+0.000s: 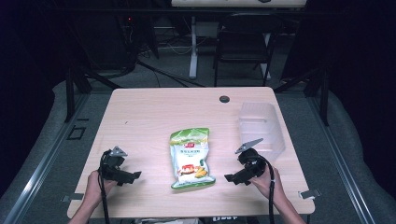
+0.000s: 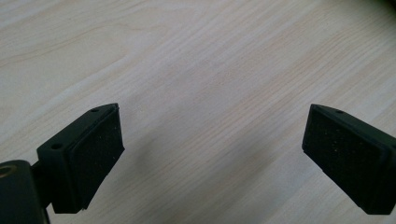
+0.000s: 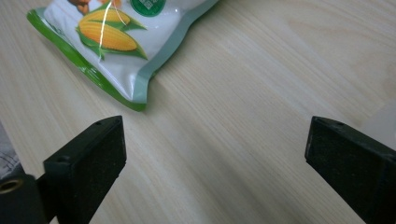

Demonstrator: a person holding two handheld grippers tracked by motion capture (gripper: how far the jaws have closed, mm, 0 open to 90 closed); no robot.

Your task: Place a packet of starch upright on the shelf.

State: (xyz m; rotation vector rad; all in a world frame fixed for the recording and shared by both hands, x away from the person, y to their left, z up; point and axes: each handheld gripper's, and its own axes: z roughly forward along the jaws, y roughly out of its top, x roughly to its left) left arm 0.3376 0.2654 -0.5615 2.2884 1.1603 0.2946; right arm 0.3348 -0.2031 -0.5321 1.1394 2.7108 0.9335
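Right gripper view: the right gripper [image 3: 215, 163] has its jaws spread wide over bare wood, with nothing between them. The bag [image 3: 119, 44] lies flat just beyond the jaw at that view's left, not touching it. Left gripper view: the left gripper [image 2: 212, 161] is likewise wide open and empty above the table [image 2: 210, 56]. High view: the bag sits at mid-table between both grippers, apart from each. A clear bin [image 1: 261, 126] stands just behind the right gripper, near the table's right edge.
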